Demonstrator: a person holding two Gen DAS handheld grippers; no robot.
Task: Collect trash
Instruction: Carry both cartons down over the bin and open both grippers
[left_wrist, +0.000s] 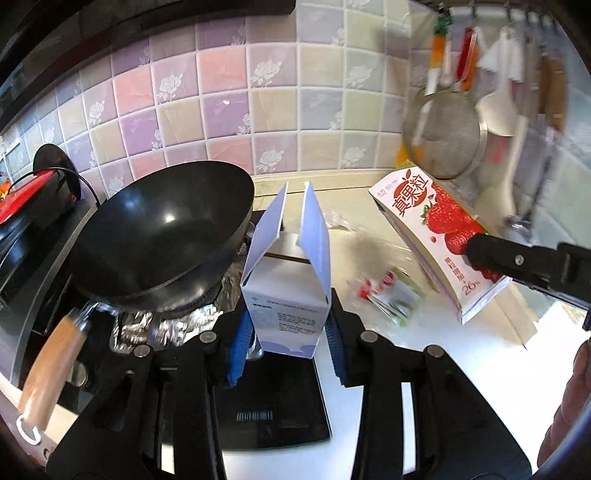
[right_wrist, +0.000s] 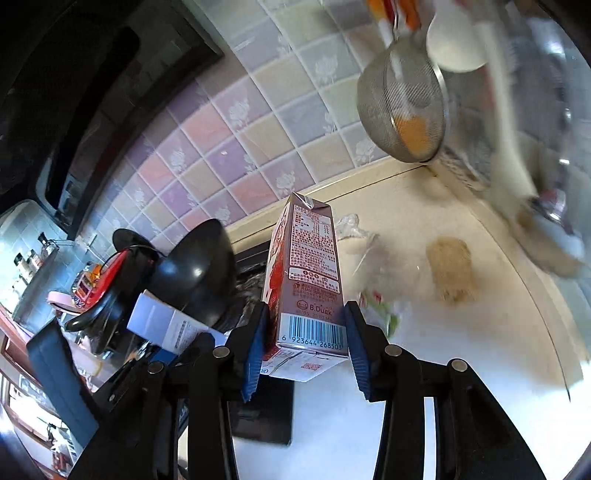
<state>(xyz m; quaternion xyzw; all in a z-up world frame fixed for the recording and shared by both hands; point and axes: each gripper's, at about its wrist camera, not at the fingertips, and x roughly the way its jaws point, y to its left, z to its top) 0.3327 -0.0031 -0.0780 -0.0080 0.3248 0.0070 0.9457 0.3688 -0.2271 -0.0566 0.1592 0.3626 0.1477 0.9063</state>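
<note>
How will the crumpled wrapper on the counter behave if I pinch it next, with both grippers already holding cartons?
The crumpled wrapper looks like thin printed film, so it is probably very light and floppy, folding rather than resisting the pads. Its glossy look suggests it may slide on the white countertop before being caught. The left gripper and right gripper would likely need emptying first.

A glossy black finish is shown by the wok (left_wrist: 162, 236), with a smooth wooden handle (left_wrist: 55, 369) and crinkled metal foil (left_wrist: 173, 325) beneath. Printed paperboard is seen on the strawberry carton (right_wrist: 314, 273) and the white carton (left_wrist: 288, 310). Fine metal mesh forms the strainer (right_wrist: 402, 99), against glossy tiles (left_wrist: 229, 110).
</note>
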